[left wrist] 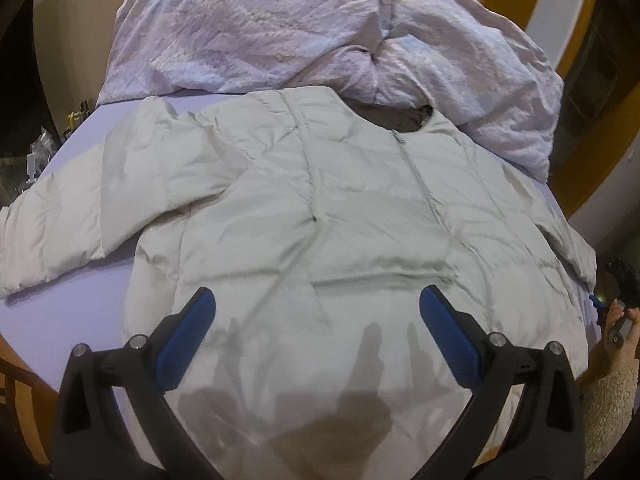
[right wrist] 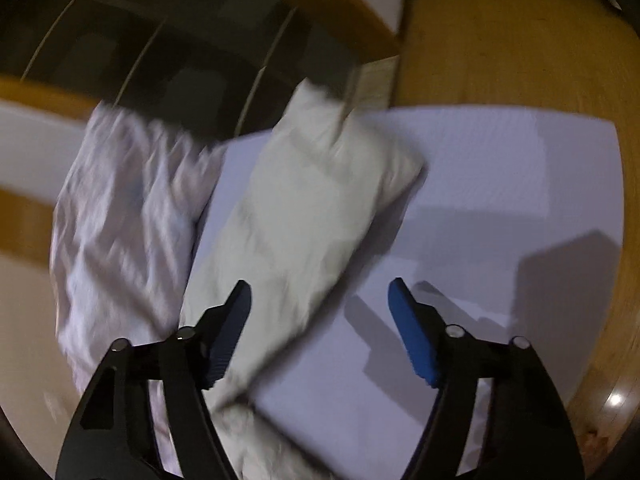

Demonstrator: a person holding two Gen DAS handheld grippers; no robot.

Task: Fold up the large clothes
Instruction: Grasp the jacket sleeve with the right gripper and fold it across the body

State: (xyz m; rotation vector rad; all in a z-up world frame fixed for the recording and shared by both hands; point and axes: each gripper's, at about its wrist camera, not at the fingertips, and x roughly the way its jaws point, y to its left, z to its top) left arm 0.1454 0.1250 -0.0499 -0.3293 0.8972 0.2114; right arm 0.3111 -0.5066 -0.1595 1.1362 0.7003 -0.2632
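We hold the left gripper [left wrist: 316, 304] spread above the jacket [left wrist: 304, 216]; the right gripper [right wrist: 320, 300], jaws apart and empty, tilts over its sleeve [right wrist: 312, 200] on the lavender bed [right wrist: 480, 160].

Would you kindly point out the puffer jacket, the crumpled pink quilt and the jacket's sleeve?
puffer jacket [left wrist: 320, 208]: left wrist view, middle of the spread-out body.
crumpled pink quilt [left wrist: 256, 28]: left wrist view, the heap beyond the collar.
jacket's sleeve [right wrist: 320, 192]: right wrist view, middle of the sleeve lying on the lilac sheet.

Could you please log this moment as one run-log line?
jacket: flat on bed | left gripper: open, above hem | right gripper: open, over sleeve
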